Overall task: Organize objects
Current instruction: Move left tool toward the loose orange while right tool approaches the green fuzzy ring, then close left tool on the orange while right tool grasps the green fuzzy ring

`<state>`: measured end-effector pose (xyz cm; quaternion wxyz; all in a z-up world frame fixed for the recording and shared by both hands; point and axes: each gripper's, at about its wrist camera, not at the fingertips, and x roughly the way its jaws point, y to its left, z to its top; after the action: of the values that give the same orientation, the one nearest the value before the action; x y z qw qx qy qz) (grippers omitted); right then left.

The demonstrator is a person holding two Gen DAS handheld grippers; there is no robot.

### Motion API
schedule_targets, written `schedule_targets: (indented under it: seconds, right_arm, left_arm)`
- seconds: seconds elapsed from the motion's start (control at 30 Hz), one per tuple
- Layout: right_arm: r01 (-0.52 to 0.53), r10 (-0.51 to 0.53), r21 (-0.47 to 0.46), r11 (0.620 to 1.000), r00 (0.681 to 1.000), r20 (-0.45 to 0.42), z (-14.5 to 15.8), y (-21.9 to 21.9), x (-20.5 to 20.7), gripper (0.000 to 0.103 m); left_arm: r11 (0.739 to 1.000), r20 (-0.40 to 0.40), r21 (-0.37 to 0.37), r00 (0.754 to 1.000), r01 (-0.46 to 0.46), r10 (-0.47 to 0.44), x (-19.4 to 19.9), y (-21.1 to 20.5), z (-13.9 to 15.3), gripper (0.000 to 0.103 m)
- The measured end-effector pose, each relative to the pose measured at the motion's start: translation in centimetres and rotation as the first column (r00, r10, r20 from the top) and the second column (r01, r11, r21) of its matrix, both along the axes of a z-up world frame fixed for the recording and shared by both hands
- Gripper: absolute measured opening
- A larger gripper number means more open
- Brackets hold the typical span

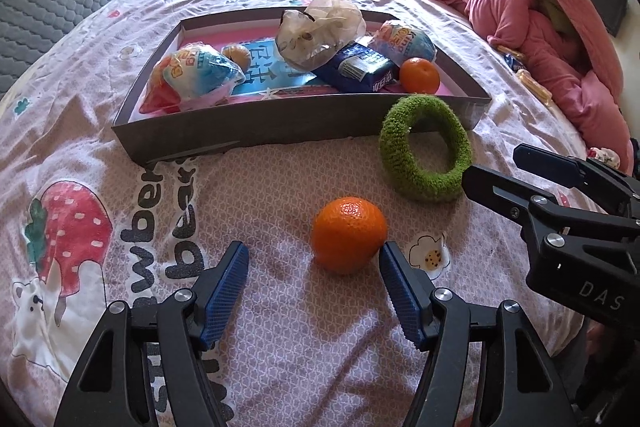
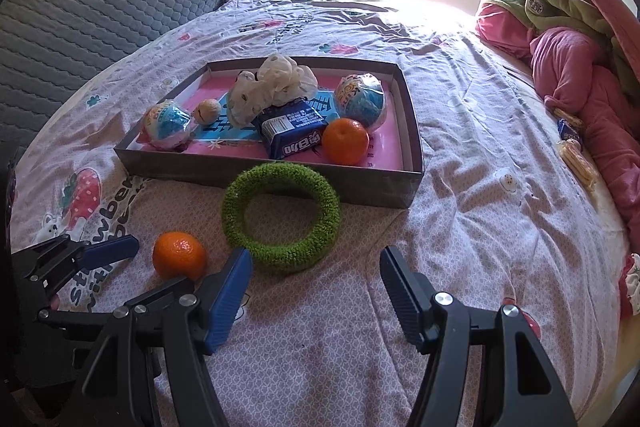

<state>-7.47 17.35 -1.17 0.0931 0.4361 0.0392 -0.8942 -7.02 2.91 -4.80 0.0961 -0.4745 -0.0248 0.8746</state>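
Both hand-held grippers gape, left [image 1: 314, 261] near dimpled orange [image 1: 349, 234], right [image 2: 316, 267] near fuzzy green ring [image 2: 281, 218].

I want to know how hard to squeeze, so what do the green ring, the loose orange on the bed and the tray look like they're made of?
Green ring: looks like fuzzy chenille or terry fabric, matte and nubbly, probably soft. Loose orange: real citrus by its look, with dimpled, slightly glossy peel. Tray: seems to be cardboard, with thin flat grey walls and a printed pink lining.
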Motion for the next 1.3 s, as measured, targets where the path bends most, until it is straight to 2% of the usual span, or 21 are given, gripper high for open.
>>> schedule_targets:
  seconds: [0.23,0.5,0.63,0.83,1.1,1.17,1.3]
  right_arm:
    - [0.028,-0.028,-0.007,1.0,1.0,0.011,-0.7,0.3,-1.3,0.066]
    - [0.05,-0.05,-0.002,0.999,0.999,0.005,-1.4,0.1,-2.6,0.066]
    - [0.064,-0.064,-0.007,0.998,0.998,0.011,-1.7,0.3,-3.3,0.066]
    - [0.062,-0.062,0.005,0.998,0.998,0.012,-2.3,0.1,-3.9,0.054]
    - [0.051,-0.051,0.011,0.999,0.999,0.009,-2.8,-0.3,-4.2,0.035]
    - [0.045,-0.045,0.007,0.999,0.999,0.007,-2.8,-0.4,-4.2,0.026]
    - [0.047,-0.047,0.007,0.999,0.999,-0.001,-2.7,-0.5,-4.1,0.019]
  left_arm:
    - [1.0,-0.023,0.02,1.0,0.016,-0.016,-0.5,0.1,0.1,0.063]
    - [0.998,-0.022,0.054,0.999,0.025,-0.024,-1.5,0.3,-0.1,0.061]
    - [0.998,-0.026,0.058,0.999,0.03,-0.028,-1.9,0.5,-0.2,0.055]
    - [0.997,-0.025,0.06,0.999,0.042,-0.041,-2.0,0.6,-0.4,0.049]
    - [0.996,-0.018,0.074,0.999,0.041,-0.04,-2.1,0.5,-0.5,0.049]
    - [0.997,-0.017,0.07,0.999,0.041,-0.039,-2.1,0.5,-0.5,0.048]
    - [0.997,-0.016,0.065,0.999,0.037,-0.036,-2.1,0.5,-0.5,0.046]
